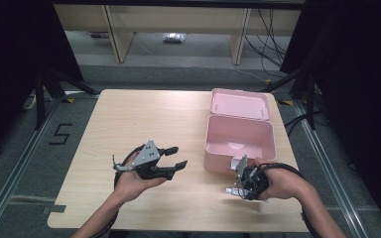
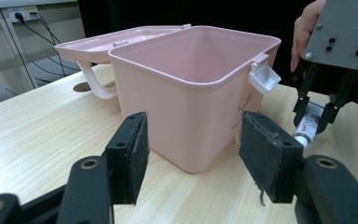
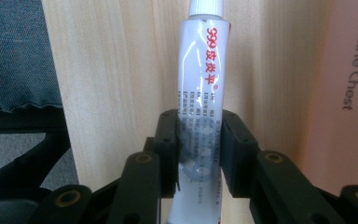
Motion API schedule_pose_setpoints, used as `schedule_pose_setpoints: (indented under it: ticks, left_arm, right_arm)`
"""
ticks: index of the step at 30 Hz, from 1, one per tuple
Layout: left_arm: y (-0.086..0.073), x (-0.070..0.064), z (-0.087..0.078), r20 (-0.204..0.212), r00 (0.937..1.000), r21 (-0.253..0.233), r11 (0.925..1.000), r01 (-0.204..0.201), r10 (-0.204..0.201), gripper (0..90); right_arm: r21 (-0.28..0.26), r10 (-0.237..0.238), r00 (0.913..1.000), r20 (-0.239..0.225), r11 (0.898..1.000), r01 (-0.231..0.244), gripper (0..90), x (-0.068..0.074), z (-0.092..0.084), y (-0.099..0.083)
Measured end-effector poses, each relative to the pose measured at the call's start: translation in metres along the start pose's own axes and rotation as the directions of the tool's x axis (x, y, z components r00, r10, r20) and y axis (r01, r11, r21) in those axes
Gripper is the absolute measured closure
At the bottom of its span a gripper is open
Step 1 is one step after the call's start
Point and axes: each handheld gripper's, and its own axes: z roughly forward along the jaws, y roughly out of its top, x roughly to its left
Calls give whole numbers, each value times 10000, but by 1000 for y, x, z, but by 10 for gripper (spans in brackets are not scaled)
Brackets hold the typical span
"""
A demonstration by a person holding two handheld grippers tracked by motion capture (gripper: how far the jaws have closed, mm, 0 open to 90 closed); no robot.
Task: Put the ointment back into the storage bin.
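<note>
My right gripper (image 3: pixel 199 144) clamps the ointment tube (image 3: pixel 204 79) near the pink box (image 1: pixel 238 141). My left gripper (image 2: pixel 193 154) hangs open, empty, left of the box.

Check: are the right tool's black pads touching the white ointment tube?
Touching. The right gripper view shows the right tool with both pads pressed against the sides of the white ointment tube with red print, no gap either side.

Left gripper (image 1: pixel 174 157) — held level in the left hand (image 1: pixel 129 182), jaws spread, nothing between them. Right gripper (image 3: pixel 199 140) — tilted downward, pads (image 3: pixel 168 140) clamped on a tube (image 3: pixel 204 84).
</note>
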Motion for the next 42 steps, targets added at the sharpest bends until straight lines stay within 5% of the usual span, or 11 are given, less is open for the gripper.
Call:
schedule_pose_setpoints:
  ticks: [1,2,3,12,16,22,24,31,35,39,42]
  left_arm:
    - [0,0,0,2,10000,-6,10000,-6,6,419]
    - [0,0,0,-5,10000,-2,10000,7,-7,419]
    - [0,0,0,-9,10000,0,10000,5,-5,419]
    - [0,0,0,19,10000,0,10000,-23,23,419]
    - [0,0,0,-2,10000,-1,10000,-3,3,419]
    - [0,0,0,7,10000,-8,10000,-24,24,419]
    - [1,0,0,13,10000,-15,10000,-35,35,419]
    - [0,0,0,23,10000,28,10000,-56,56,419]
    - [0,-1,0,36,10000,43,10000,-61,61,419]
    - [0,-1,0,49,10000,64,9999,-85,84,419]
    - [0,-1,0,66,10000,57,10000,-71,70,419]
  right_arm:
    - [-157,-425,9991,-26,9990,424,716,-3,0,0]
    - [61,173,9998,-9,9998,-173,716,1,-3,0]
    - [-173,-248,9997,-54,9995,247,716,-2,-2,1]
    - [43,-9,10000,-43,10000,9,716,-1,-12,-1]
    - [-113,-495,9987,-100,9987,494,716,-4,-13,0]
    - [2,-44,10000,-44,10000,44,716,-1,-18,0]
    - [-110,-535,9986,19,9985,535,716,-5,-19,1]
    - [0,-134,9999,102,9999,134,716,-3,-27,1]
    - [-128,-661,9977,116,9977,663,716,-6,-28,1]
    - [39,-215,9997,114,9998,215,716,-4,-32,0]
    - [-165,-595,9982,116,9981,597,716,-7,-34,0]
